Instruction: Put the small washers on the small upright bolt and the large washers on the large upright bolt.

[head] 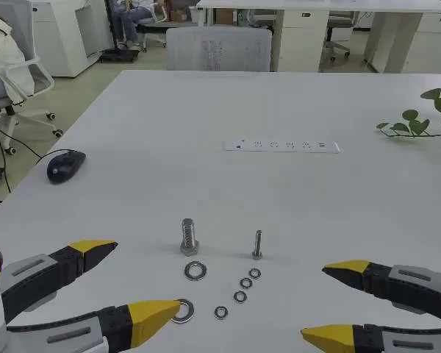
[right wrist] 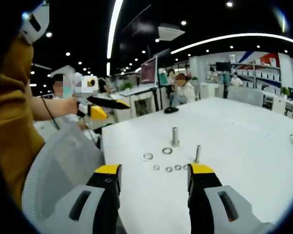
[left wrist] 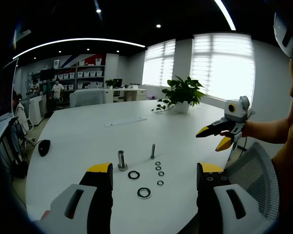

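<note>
On the white table (head: pixel 154 140) a large bolt (head: pixel 189 237) and a small bolt (head: pixel 257 245) stand upright, side by side. Two large washers (head: pixel 195 271) (head: pixel 182 310) lie flat in front of the large bolt. Several small washers (head: pixel 245 283) lie in a slanted row in front of the small bolt. My left gripper (head: pixel 136 278) hovers open at the near left, its lower tip close to the nearer large washer. At the near right my right gripper (head: pixel 320 301) is open and holds nothing. The left gripper view shows the bolts (left wrist: pixel 121 159) (left wrist: pixel 153 150) between its jaws; the right gripper view shows them too (right wrist: pixel 175 136) (right wrist: pixel 197 153).
A black mouse (head: pixel 65 165) lies at the left. A white power strip (head: pixel 281 145) is set into the table beyond the bolts. Plant leaves (head: pixel 426 118) reach in from the right edge. A grey chair (head: pixel 218 48) stands at the far side.
</note>
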A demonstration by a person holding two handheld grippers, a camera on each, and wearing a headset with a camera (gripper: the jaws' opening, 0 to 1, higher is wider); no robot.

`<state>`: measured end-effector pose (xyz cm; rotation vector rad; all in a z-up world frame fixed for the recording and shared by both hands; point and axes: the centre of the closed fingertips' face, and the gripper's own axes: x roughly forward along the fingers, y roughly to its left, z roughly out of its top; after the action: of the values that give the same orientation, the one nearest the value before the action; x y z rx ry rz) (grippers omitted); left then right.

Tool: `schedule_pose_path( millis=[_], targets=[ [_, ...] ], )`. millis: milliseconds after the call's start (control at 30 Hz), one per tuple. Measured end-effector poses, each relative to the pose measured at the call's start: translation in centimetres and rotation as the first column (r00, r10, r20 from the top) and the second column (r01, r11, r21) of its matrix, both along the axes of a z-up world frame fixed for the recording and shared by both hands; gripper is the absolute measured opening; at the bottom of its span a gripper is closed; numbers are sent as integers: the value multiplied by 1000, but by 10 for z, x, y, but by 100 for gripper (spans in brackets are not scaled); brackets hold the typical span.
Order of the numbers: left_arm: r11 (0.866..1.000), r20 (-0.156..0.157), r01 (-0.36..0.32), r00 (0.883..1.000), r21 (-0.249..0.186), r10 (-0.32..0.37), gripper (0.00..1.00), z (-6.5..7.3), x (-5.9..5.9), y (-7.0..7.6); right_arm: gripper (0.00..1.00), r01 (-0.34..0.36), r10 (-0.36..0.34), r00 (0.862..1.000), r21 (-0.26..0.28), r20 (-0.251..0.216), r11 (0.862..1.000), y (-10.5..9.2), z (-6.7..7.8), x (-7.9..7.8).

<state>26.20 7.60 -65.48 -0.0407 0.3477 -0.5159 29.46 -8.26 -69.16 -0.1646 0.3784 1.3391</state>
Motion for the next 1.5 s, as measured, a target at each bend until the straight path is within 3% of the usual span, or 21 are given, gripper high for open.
schedule_pose_path(
  millis=[567, 733, 1500],
  targets=[
    [999, 18, 34, 999, -4, -34, 66, 4, 0, -10, 55, 4, -4, 1000, -7, 4, 1000, -1, -4, -2],
    [998, 0, 58, 998, 2, -58, 65, 1, 3, -17, 55, 11, -11, 1000, -9, 5, 1000, -3, -4, -1],
    [998, 8, 68, 998, -5, -68, 65, 2, 2, -20, 55, 0, 0, 1000, -29, 7, 1000, 0, -8, -2]
  ],
)
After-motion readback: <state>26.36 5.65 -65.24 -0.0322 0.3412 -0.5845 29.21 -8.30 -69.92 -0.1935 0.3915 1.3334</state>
